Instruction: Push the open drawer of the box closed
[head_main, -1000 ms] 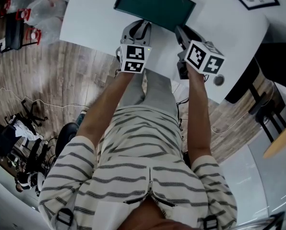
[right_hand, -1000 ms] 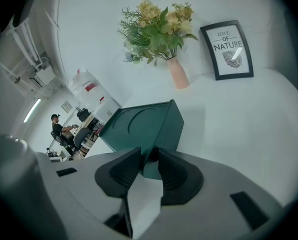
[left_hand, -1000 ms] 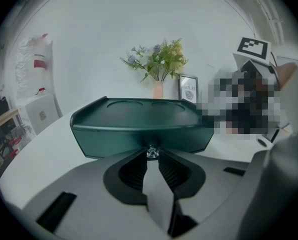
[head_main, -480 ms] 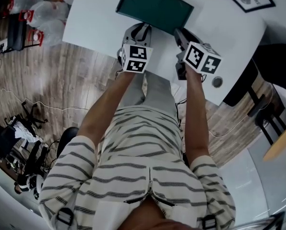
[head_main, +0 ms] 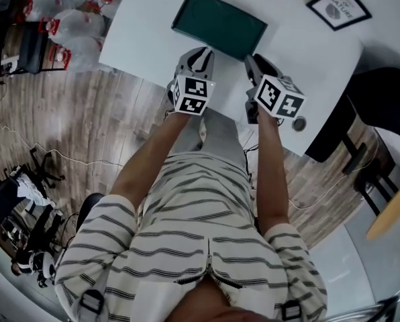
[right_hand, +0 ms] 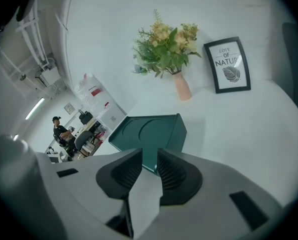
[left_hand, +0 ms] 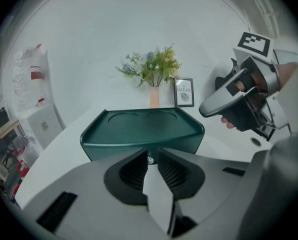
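Nearest of all, a striped shirt (head_main: 200,247) is seen from above, and two bare arms (head_main: 146,166) are stretched out from it over the white bench (head_main: 146,25), with a gripper carried at the end of each. The left gripper (left_hand: 152,156) is held above the bench just in front of the dark green box (left_hand: 141,131). It is pointed at the middle of the box front and is not touching it. Its jaws have just been closing a little, but a thin gap is left between them and nothing is held. Only a small shiny knob (left_hand: 150,160) on the box front is seen through the gap. The right gripper (right_hand: 150,156) is held beside the left one, near the right front corner of the box and apart from it. Its jaws have also just been closing a little, a thin gap is left there too, and nothing is held in them. The box is set flat on the bench just past both grippers, with two round dips in its top. Its front looks flat, so the drawer (left_hand: 114,150) looks pushed in, as far as can be told. Farther back, a pink vase of flowers (right_hand: 181,86) and a framed picture (right_hand: 230,66) are stood by the wall. A wooden floor (head_main: 86,126) is seen beside the bench
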`<state>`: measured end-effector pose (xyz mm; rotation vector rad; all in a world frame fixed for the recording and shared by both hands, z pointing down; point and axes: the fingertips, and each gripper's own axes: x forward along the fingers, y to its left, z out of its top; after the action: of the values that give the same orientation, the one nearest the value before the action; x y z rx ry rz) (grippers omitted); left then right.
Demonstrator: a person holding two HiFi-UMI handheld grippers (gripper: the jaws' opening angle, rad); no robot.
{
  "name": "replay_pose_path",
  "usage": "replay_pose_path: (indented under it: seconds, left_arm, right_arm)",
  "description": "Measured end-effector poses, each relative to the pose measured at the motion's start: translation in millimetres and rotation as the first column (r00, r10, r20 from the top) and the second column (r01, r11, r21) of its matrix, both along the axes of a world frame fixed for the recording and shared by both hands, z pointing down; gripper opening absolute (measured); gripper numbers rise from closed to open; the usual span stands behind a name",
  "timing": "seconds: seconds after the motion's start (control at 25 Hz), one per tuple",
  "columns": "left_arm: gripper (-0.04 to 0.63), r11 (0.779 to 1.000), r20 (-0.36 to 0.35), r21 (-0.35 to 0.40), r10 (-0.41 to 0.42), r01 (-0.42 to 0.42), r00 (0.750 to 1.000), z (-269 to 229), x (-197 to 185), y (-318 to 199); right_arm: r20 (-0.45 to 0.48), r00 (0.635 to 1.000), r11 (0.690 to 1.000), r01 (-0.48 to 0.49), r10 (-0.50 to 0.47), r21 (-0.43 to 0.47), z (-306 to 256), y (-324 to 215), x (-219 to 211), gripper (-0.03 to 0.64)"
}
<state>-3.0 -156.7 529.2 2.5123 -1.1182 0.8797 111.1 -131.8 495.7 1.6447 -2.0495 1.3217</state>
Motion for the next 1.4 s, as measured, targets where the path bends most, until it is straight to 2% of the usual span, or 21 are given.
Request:
replay_pose_path:
  seconds: [0.08,0.2,0.36,0.6,0.96,1.4]
  left_arm:
    - [0.058,1.0,-0.018,0.016,-0.002,0.003,1.0,-12.0,-0.2,0.4]
    - [0.052,0.999,-0.044,0.039,-0.002,0.004,0.999,-31.9,-0.5,1.4]
    - [0.014,0.997,-0.071,0.068,-0.016,0.021,0.997,-63.5,-8.9,7.5]
    - [0.0,0.994,-0.114,0.103,-0.01,0.021,0.993,-107.1,-18.3,14.8]
    - [0.0,0.981,-0.192,0.191,0.009,0.028,0.981,-174.7,-26.9,16.1]
    - [0.0,0.95,-0.242,0.31,0.05,0.028,0.969,-232.0,-26.8,12.9]
  right_arm:
    - [-0.003,1.0,0.999,0.011,-0.011,0.033,-10.1,0.9,-2.6,0.097]
    - [-0.031,0.999,0.995,0.045,-0.043,0.086,-28.0,2.9,-8.1,0.046]
    - [-0.071,0.996,0.986,0.071,-0.061,0.148,-53.7,7.6,-18.5,0.01]
    - [-0.113,0.992,0.96,0.089,-0.061,0.264,-99.3,10.9,-31.3,0.009]
    - [-0.241,0.968,0.904,0.168,-0.075,0.394,-150.1,21.2,-47.8,0.009]
    - [-0.27,0.963,0.839,0.165,-0.023,0.518,-198.5,19.2,-46.2,0.008]
